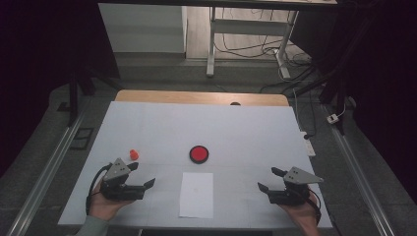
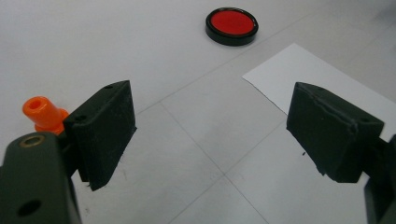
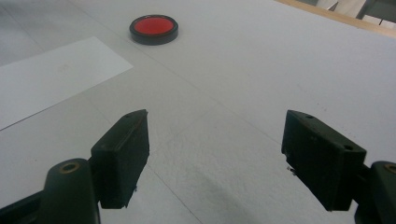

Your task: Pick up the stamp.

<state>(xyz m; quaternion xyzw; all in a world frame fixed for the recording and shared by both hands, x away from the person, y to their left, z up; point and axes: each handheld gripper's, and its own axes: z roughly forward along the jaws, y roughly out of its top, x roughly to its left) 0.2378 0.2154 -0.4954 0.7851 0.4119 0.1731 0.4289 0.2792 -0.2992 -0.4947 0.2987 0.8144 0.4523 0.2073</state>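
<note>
The sheet of white paper (image 1: 196,194) is laid flat on the white table (image 1: 147,123), at the near middle, between the two grippers and apart from both. Just beyond its far edge, a round red pad in a black case (image 1: 198,154) is set, clear of the paper. Smaller again, an orange stamp (image 1: 133,154) is stood upright to the left, just beside the left gripper (image 1: 142,176); in the left gripper view it is seen just outside the near jaw, not between the jaws, and whether it is touched cannot be told.

The left gripper's jaws are spread wide with nothing held, and they are turned toward the paper and the red pad. The right gripper (image 1: 270,179) is kept at the near right, its jaws likewise parted and empty, well apart from the paper.

Nothing is judged to be done so far: the paper appears unmarked, though it is too small to be sure. The picking up of the stamp, probably its inking and pressing too, is taken to be left.
</note>
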